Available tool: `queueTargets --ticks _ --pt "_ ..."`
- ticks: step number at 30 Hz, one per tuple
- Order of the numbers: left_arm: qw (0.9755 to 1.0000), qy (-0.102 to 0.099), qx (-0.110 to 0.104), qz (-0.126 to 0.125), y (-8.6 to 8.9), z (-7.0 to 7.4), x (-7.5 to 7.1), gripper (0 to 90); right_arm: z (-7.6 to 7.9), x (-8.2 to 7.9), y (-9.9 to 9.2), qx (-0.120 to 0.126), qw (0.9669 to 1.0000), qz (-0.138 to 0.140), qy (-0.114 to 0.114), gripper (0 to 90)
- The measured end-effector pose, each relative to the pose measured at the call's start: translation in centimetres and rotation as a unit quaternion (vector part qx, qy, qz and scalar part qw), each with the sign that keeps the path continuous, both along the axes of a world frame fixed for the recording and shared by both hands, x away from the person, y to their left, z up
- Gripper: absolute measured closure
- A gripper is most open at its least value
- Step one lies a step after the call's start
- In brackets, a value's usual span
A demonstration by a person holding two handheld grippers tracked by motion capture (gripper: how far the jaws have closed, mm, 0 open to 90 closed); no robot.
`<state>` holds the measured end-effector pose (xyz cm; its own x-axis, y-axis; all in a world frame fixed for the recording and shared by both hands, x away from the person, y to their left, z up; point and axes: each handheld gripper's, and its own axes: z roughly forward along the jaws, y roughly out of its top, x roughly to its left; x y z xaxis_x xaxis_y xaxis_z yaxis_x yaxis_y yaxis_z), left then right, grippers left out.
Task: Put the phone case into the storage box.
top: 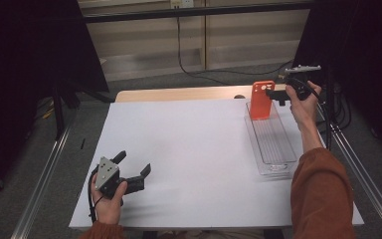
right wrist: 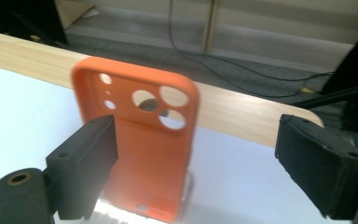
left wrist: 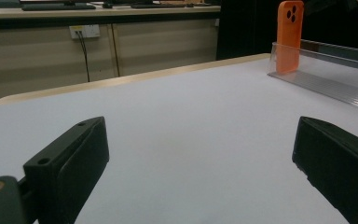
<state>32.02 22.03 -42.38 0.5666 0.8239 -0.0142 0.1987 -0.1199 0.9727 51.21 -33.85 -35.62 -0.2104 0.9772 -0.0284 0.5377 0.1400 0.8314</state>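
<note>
An orange phone case [top: 262, 99] [left wrist: 289, 35] [right wrist: 140, 149] stands upright in the far end of a clear plastic tray [top: 273, 149] [left wrist: 335, 81] at the right of the table. My right gripper [top: 277, 94] [right wrist: 198, 135] is raised beside the case's upper part and is open. In the right gripper view the case sits between the jaws, close to the left one, and I cannot tell if they touch. My left gripper [top: 134, 163] [left wrist: 200, 154] rests low on the white table top [top: 189, 144] at the near left, open and holding nothing.
The wooden table edge [top: 179, 93] shows past the white sheet. A black cable [top: 189, 64] runs over the floor behind it. Dark stands rise at the far left [top: 59, 99] and the far right [top: 331, 99].
</note>
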Motion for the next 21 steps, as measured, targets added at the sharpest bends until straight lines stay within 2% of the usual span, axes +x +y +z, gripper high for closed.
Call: queueTargets --ticks 8,15,16,21 --pt "1.0 -0.003 0.0 -0.005 0.1 0.1 -0.1 3.6 -0.3 -1.3 -0.1 0.023 0.9992 -0.016 -0.029 10.1" --pt "0.9999 -0.002 -0.009 0.005 0.4 0.1 -0.2 2.9 -0.6 -2.3 0.3 0.011 0.999 -0.017 -0.039 9.3" --pt "0.9999 -0.001 -0.014 0.005 0.4 0.1 -0.2 2.8 -0.7 -2.4 0.3 0.015 0.9989 -0.017 -0.041 8.5" --pt "0.9999 0.001 -0.01 0.004 0.5 0.2 -0.2 2.7 -0.9 -3.1 0.6 0.024 0.9986 -0.01 -0.046 5.3"
